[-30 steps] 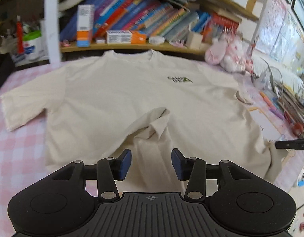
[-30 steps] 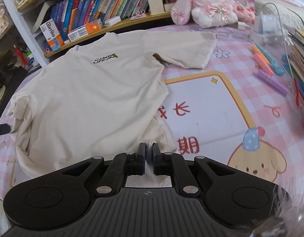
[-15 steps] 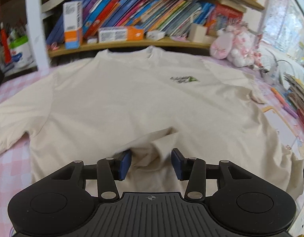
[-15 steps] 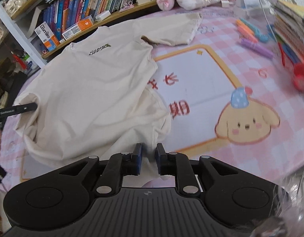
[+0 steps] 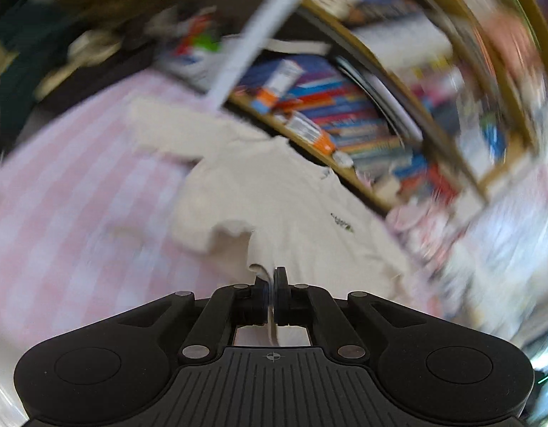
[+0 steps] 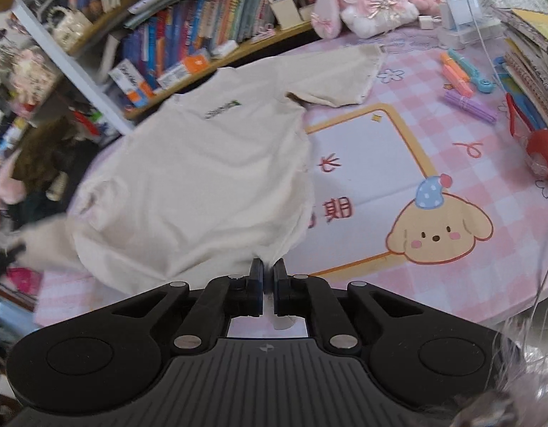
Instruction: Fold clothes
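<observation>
T-shirt (image 6: 202, 178) on pink checked table (image 6: 434, 114)

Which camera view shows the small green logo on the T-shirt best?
The right wrist view: there the logo is fairly sharp on the T-shirt, near the collar. The left wrist view is blurred, and the logo is only a dark smudge.

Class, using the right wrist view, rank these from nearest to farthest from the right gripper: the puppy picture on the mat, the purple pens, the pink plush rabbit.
1. Puppy picture, just right of the right gripper.
2. Purple pens, farther right.
3. Plush rabbit, far back by the shelf.
</observation>
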